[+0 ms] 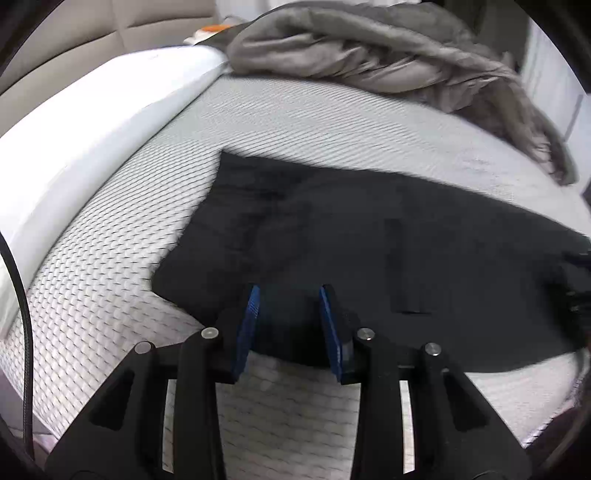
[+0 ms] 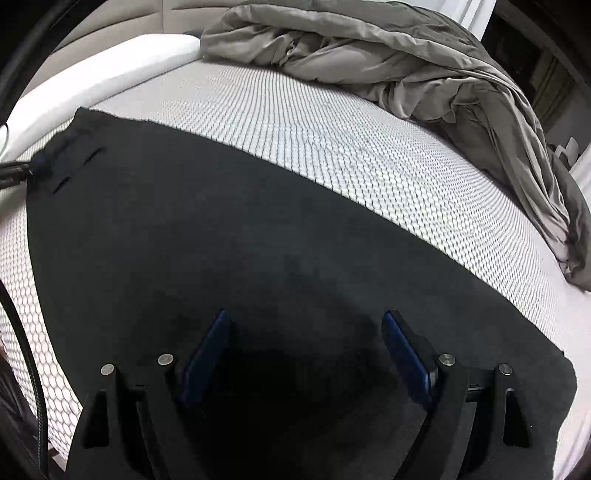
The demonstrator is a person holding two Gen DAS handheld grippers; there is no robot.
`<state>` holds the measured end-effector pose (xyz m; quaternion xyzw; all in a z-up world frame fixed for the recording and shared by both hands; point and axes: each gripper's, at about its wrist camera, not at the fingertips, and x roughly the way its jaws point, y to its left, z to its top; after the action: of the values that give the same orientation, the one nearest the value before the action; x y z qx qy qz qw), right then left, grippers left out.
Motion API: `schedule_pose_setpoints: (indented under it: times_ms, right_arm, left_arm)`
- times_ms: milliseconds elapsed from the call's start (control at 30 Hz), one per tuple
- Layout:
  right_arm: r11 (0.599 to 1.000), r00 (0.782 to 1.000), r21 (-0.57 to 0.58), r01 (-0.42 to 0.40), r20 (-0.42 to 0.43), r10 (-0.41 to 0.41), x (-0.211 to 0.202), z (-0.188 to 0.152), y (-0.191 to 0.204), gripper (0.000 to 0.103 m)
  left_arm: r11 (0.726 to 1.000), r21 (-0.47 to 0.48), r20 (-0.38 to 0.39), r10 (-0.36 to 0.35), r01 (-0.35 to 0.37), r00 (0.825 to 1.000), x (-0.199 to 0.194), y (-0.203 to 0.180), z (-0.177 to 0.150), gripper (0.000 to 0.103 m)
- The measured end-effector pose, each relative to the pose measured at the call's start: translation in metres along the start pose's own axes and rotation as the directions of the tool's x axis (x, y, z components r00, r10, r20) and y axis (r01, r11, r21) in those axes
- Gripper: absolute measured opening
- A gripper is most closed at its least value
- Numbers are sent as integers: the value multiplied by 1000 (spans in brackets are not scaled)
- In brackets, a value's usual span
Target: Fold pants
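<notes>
Black pants [image 1: 369,251] lie flat on the white patterned mattress [image 1: 295,122]. In the left wrist view my left gripper [image 1: 290,291] is open, its blue pads straddling the near edge of the pants by the waist end. In the right wrist view the pants [image 2: 221,240] spread wide across the mattress [image 2: 369,166], with the waist end at far left. My right gripper [image 2: 306,317] is open and low over the pants' leg part, nothing between the pads. The left gripper's tip [image 2: 22,173] shows at the left edge by the waistband.
A crumpled grey-brown duvet [image 1: 388,59] lies along the far side of the bed, also in the right wrist view [image 2: 406,66]. A white pillow [image 1: 92,122] lies at the left by the beige headboard [image 1: 110,33]. A black cable [image 1: 22,332] hangs at left.
</notes>
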<state>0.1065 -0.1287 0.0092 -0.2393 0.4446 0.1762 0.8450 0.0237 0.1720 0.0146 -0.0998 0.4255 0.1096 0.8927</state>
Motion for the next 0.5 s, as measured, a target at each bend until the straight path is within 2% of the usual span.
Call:
schedule_pose_setpoints:
  times_ms: [100, 133, 200, 233, 300, 333, 400, 500]
  right_arm:
    - [1000, 999, 2, -32, 13, 31, -5, -3, 9, 86]
    - [999, 998, 0, -51, 21, 51, -7, -2, 14, 86]
    - [993, 992, -5, -120, 28, 121, -8, -1, 26, 86]
    - [989, 989, -9, -146, 25, 146, -9, -2, 33, 86]
    - [988, 988, -35, -151, 7, 152, -5, -6, 42, 86]
    - [989, 990, -48, -141, 2, 141, -4, -10, 43, 86]
    - [989, 990, -52, -140, 0, 140, -6, -21, 34, 86]
    - [996, 996, -6, -85, 0, 85, -17, -49, -7, 86]
  left_arm:
    - [993, 57, 38, -101, 99, 994, -13, -46, -7, 39]
    - [988, 78, 37, -137, 133, 990, -14, -68, -13, 45]
    - [973, 122, -14, -196, 197, 980, 0, -106, -14, 47]
    - [963, 168, -54, -204, 210, 977, 8, -125, -22, 47]
    - [955, 252, -74, -141, 156, 987, 18, -139, -34, 47]
    - [952, 265, -71, -137, 151, 988, 17, -141, -37, 47]
    - [948, 273, -80, -150, 166, 986, 12, -136, -40, 48]
    - [947, 256, -87, -177, 194, 980, 6, -124, -45, 48]
